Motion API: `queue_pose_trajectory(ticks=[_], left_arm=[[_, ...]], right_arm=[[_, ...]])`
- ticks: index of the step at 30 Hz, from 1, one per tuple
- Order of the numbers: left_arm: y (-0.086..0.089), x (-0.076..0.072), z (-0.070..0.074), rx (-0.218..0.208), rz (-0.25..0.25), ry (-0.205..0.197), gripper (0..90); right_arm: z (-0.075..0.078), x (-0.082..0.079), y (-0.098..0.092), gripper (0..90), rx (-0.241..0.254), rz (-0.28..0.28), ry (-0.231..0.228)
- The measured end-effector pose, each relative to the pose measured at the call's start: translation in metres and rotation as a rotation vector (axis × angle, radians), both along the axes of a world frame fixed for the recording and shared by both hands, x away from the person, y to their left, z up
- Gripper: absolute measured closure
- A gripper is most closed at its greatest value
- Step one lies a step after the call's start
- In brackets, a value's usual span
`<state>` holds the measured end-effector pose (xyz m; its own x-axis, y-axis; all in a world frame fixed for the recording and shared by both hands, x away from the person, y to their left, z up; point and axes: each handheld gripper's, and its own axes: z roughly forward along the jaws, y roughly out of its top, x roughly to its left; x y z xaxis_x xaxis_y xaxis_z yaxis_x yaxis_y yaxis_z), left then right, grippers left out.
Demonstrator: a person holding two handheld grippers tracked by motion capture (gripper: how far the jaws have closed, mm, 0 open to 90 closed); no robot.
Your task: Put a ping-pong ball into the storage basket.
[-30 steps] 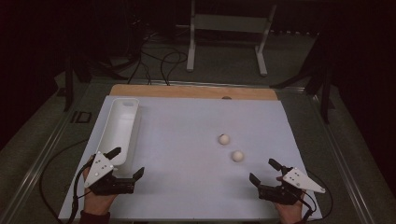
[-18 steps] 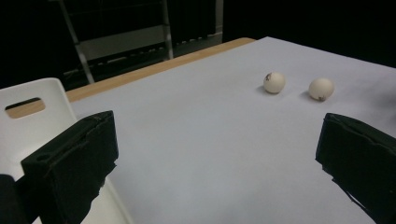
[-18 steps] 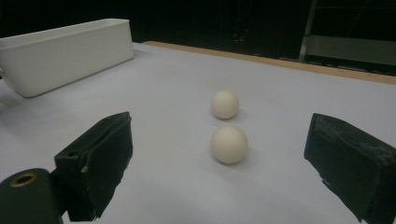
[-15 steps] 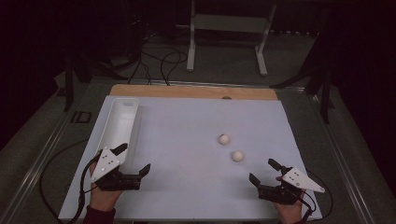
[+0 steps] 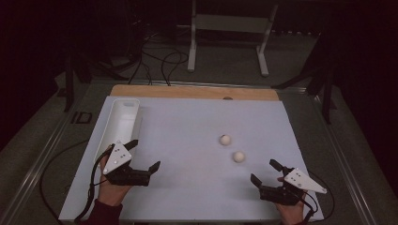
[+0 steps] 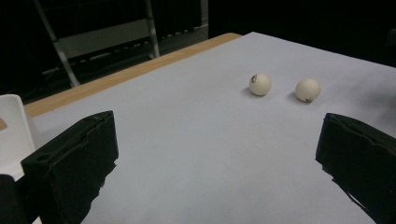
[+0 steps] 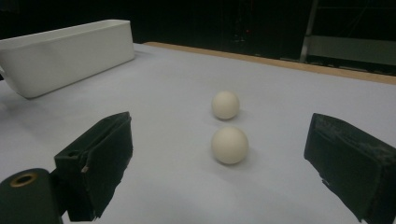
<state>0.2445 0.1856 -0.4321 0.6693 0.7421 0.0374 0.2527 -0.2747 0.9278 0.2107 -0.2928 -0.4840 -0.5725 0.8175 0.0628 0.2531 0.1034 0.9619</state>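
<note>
A: Starting at the left, a long white tray [image 5: 123,123] lies along the left edge of the pale surface [image 5: 187,136]. The left tongs [image 5: 143,156] hover just beside its near end, jaws spread wide with nothing between them.

B: And the balls?

A: Right of centre. The farther ball [image 5: 225,139] and the nearer ball [image 5: 239,156] rest near each other, apart, not touching. The right tongs [image 5: 265,172] sit low at the near right corner, also wide open and empty, aimed at the nearer ball.

B: What might go wrong?

A: They're round and free on a smooth sheet. If one jaw touches first, I'd expect the ball to roll off, likely into its neighbour, and scatter both. An off-centre squeeze could also pop it out forward.

B: And the left side?

A: A sideways swing there could knock the tray askew, since those tongs are close to it.
</note>
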Motion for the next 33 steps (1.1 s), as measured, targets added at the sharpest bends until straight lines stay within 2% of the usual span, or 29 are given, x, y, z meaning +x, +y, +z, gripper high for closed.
queue_pose_trajectory(ticks=[12,33], left_arm=[[-0.014,0.008,-0.004,0.033,-0.036,0.037,0.0],[-0.035,0.018,0.000,0.063,-0.092,0.051,0.0]], right_arm=[[0.000,0.000,0.000,7.4,-0.002,0.003,0.000],[-0.001,0.001,0.000,7.4,0.004,0.012,0.010]])
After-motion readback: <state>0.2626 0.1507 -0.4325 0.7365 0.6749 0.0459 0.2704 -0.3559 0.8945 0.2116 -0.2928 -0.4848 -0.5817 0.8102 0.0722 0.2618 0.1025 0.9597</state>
